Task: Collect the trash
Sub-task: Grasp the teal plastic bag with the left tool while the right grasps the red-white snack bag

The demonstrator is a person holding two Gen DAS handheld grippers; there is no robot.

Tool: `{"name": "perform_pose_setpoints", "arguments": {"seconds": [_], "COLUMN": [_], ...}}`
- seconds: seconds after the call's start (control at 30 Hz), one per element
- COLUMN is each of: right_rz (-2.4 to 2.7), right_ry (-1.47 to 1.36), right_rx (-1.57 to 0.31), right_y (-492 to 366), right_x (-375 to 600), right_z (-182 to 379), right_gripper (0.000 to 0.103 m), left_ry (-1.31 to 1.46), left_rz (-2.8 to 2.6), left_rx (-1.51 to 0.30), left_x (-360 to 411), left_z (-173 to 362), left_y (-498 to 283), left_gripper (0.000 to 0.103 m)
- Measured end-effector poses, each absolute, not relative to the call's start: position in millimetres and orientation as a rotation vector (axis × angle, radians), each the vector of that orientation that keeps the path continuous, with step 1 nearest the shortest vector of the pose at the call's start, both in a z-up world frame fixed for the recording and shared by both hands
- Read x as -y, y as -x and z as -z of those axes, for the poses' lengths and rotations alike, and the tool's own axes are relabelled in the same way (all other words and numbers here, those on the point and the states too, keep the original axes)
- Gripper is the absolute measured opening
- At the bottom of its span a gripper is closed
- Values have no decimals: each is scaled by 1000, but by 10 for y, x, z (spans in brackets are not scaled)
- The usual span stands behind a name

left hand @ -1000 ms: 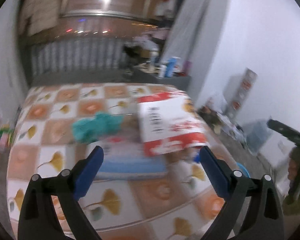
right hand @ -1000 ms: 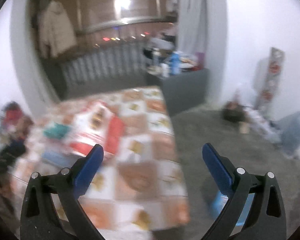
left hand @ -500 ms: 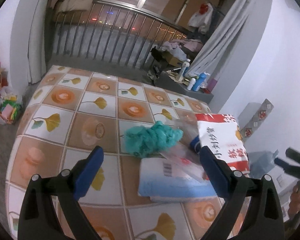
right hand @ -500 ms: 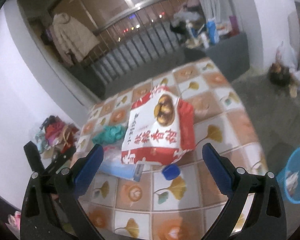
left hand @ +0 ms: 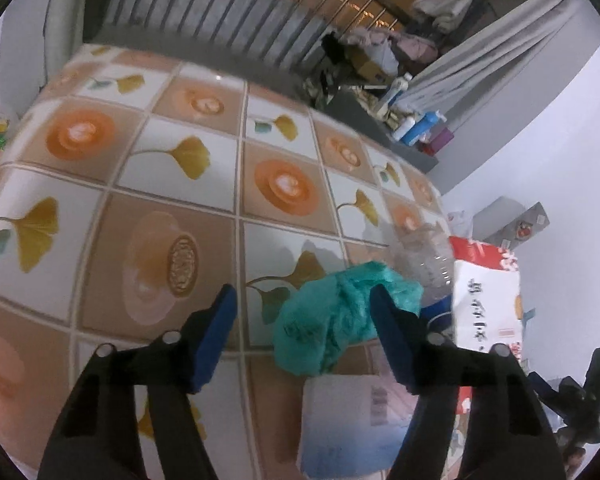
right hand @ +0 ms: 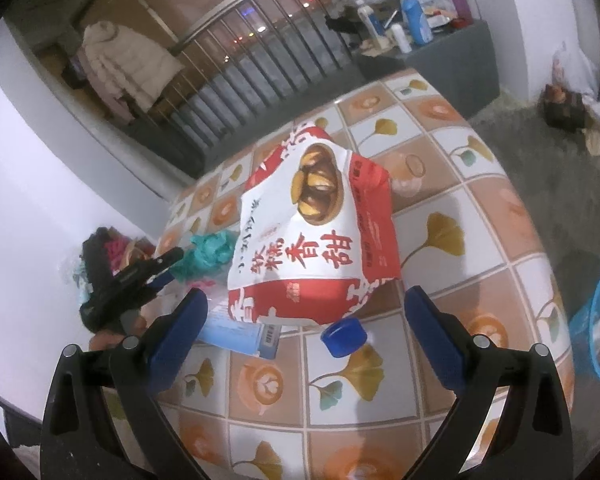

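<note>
Both jaws are spread, nothing held: the left gripper (left hand: 300, 320) is poised over a teal crumpled bag (left hand: 332, 320), the right gripper (right hand: 306, 320) near a red-and-white snack bag (right hand: 312, 236) on the worktop (right hand: 460, 240).

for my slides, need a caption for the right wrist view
Open right gripper above a red-and-white snack bag and blue bottle cap on a tiled tablecloth.

Left gripper (left hand: 300, 316) and right gripper (right hand: 306, 316): jaws spread wide, holding nothing.
</note>
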State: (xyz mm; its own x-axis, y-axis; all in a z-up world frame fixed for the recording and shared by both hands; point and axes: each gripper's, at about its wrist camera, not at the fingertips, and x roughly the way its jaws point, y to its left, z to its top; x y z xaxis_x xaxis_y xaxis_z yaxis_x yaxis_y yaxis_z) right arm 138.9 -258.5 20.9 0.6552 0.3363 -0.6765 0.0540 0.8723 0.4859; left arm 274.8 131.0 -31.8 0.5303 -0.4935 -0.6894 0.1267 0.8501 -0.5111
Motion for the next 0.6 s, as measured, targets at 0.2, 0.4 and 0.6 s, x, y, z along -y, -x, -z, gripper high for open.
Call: {"name": "perform_pose_setpoints", "arguments": {"seconds": [0.2, 0.4, 0.6], "right_rz": [-164, -165, -160], "right_ry": [-509, -504, -476], "right_rx": [-850, -852, -850], "right_y": [-1376, -1377, -1410], "right_x": [2639, 2649, 2640], "right_z": [-225, -237, -274], "right_gripper": [94, 92, 91], "left_ry": [465, 497, 518], "left_rz": [410, 407, 395], "left_rx": [-966, -928, -838], "left_x": [-1267, -1357, -1497], "left_z": [444, 412, 238], "left_y": [-2760, -2702, -2519], "left_gripper": [39, 23, 22]}}
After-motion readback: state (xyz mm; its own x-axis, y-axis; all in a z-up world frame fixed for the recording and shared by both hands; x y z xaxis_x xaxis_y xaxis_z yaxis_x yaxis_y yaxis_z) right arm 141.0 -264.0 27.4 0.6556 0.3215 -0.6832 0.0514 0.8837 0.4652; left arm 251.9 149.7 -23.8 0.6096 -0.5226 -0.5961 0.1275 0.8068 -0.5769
